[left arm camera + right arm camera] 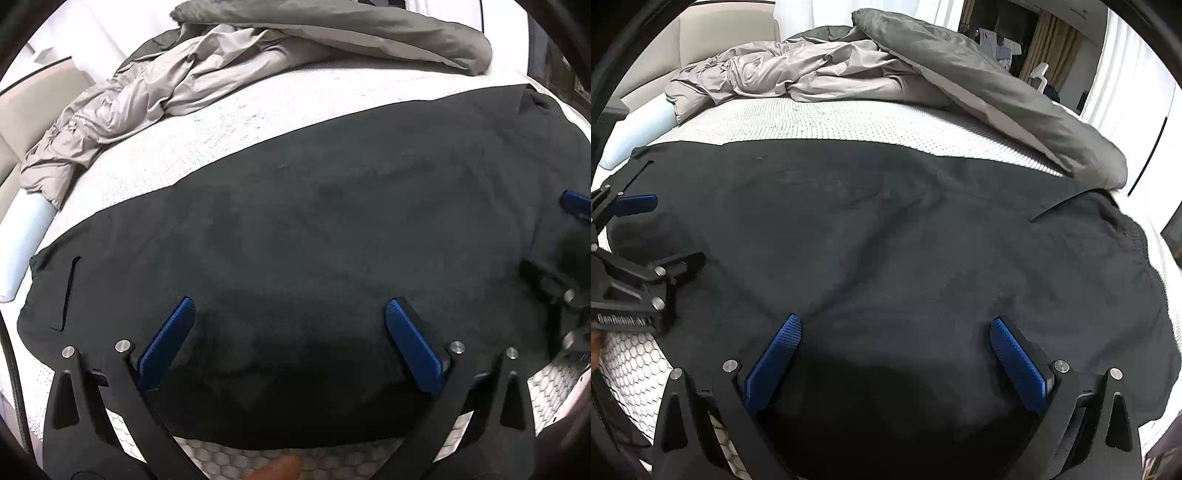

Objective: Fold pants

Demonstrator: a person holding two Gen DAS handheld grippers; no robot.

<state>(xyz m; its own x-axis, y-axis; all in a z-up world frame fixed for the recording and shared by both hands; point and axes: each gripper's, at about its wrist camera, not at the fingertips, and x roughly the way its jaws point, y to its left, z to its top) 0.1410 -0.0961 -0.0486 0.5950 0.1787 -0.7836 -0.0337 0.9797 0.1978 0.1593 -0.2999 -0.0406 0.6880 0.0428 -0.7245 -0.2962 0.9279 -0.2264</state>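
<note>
Black pants [314, 221] lie flat across the white mattress [207, 147], with a pocket slit [70, 288] at their left end. My left gripper [291, 302] is open above the near edge of the left half, blue pads [166, 343] spread wide. In the right wrist view the pants [905, 229] show a gathered waistband [1137, 236] at the right end. My right gripper [895, 321] stands open over the near edge of the right half. Each gripper appears in the other's view: the right gripper [545, 229] and the left gripper [677, 229], both with jaws apart. Neither holds fabric.
A crumpled grey duvet [886, 70] is heaped along the far side of the bed. A beige headboard [727, 33] and a pale pillow [635, 129] lie to the left. Curtains and a white chair [1039, 74] stand beyond the bed at the right.
</note>
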